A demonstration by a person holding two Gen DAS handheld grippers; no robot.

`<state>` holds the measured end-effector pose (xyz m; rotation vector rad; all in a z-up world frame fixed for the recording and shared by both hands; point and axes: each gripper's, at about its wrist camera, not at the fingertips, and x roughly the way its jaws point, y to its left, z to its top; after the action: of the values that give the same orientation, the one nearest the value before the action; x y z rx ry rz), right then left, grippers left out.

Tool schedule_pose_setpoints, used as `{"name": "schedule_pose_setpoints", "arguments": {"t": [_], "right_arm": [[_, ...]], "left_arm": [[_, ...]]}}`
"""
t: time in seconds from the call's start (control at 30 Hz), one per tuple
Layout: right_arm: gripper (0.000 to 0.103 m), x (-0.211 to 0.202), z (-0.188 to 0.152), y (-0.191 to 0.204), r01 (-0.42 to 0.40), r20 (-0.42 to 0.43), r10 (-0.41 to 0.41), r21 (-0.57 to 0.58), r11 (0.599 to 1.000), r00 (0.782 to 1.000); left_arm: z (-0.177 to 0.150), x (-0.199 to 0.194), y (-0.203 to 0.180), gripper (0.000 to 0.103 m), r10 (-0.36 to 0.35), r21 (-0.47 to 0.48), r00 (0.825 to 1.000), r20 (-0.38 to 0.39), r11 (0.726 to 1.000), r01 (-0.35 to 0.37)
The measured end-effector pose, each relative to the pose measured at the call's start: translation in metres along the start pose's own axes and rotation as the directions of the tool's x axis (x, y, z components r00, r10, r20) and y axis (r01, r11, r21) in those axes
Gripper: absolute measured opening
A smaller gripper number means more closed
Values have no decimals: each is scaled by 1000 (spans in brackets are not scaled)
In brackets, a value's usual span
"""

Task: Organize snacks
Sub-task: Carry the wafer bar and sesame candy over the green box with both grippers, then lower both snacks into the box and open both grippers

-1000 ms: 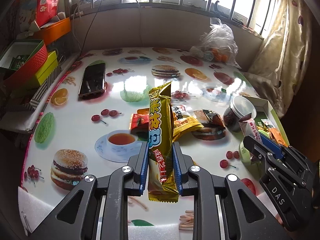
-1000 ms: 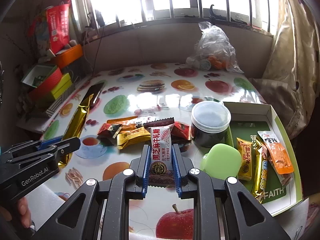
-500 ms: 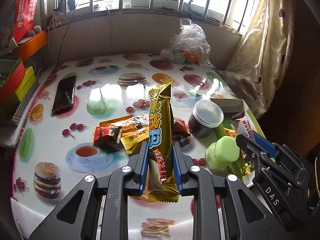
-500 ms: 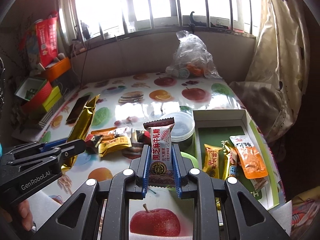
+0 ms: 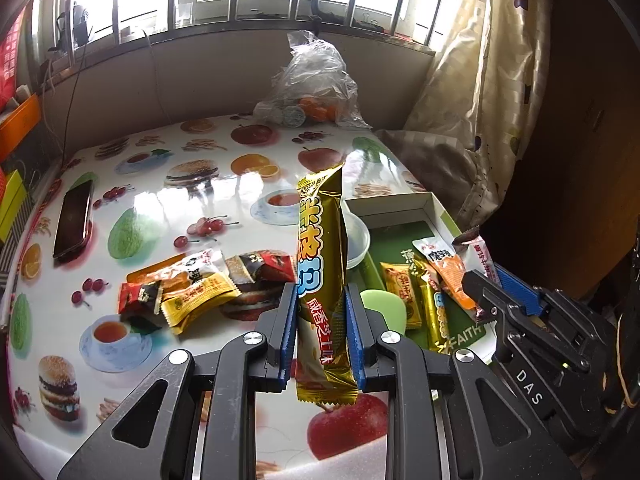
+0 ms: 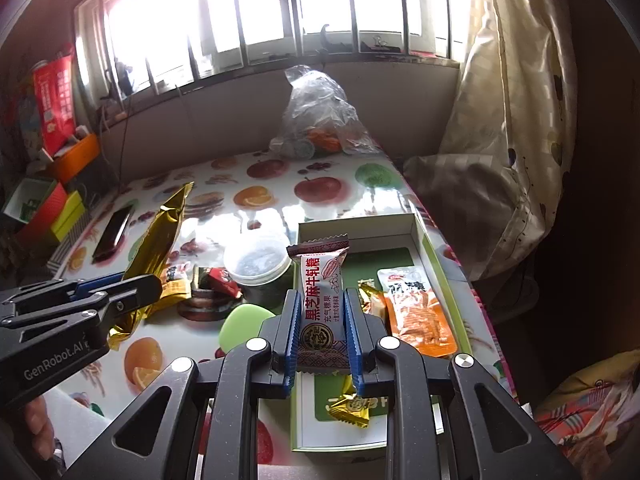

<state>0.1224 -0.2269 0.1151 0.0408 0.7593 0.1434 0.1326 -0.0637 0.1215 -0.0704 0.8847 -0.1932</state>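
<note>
My left gripper (image 5: 321, 300) is shut on a long gold snack bar (image 5: 322, 248) that stands upright above the table. The same gold snack bar (image 6: 158, 236) shows in the right wrist view, in the left gripper (image 6: 132, 286). My right gripper (image 6: 321, 302) is shut on a white and brown nougat candy packet (image 6: 322, 280), held over the left wall of a white box with a green floor (image 6: 400, 224). That box (image 5: 396, 208) holds an orange packet (image 6: 416, 312) and several gold-wrapped snacks. A pile of loose snack packets (image 5: 200, 280) lies on the table left of the box.
A clear lidded jar (image 6: 256, 260) and a pale green lid (image 6: 244, 326) sit just left of the box. A black phone (image 5: 74, 220) lies at the table's left. A plastic bag of food (image 5: 316, 80) stands at the back by the wall. A curtain (image 5: 480, 80) hangs on the right.
Both grippers have travelled right across the table with their snacks still clamped. The white box has come from the right edge to under the right gripper.
</note>
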Motion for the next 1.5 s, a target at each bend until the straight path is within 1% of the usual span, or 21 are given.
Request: {"name": "schedule_pose_setpoints", "arguments": {"t": [0.33,0.5,0.73,0.87,0.97,1.07,1.5], "right_arm": [[20,12,-7,-37,36,-34,-35,41,999,999],[20,17,-9,-54,52,-51,-49,60,997,997],[20,17,-10,-77,69,-51,-65,83,994,997],[20,18,-10,-88,60,-57,-55,104,993,997],[20,23,-12,-88,53,-66,-47,99,994,997],[20,31,-15,-85,42,-83,-34,95,995,996],[20,52,-26,-78,31,-133,-21,70,997,991]], "left_arm": [[13,20,-28,24,-44,17,999,-31,999,44],[18,32,-38,24,-51,20,998,-47,998,52],[20,47,-51,24,-59,31,996,-70,998,62],[24,56,-58,24,-65,37,994,-86,997,68],[24,64,-63,24,-63,42,993,-98,997,67],[23,74,-70,24,-78,41,989,-125,996,84],[14,102,-88,24,-62,63,982,-180,995,75]]}}
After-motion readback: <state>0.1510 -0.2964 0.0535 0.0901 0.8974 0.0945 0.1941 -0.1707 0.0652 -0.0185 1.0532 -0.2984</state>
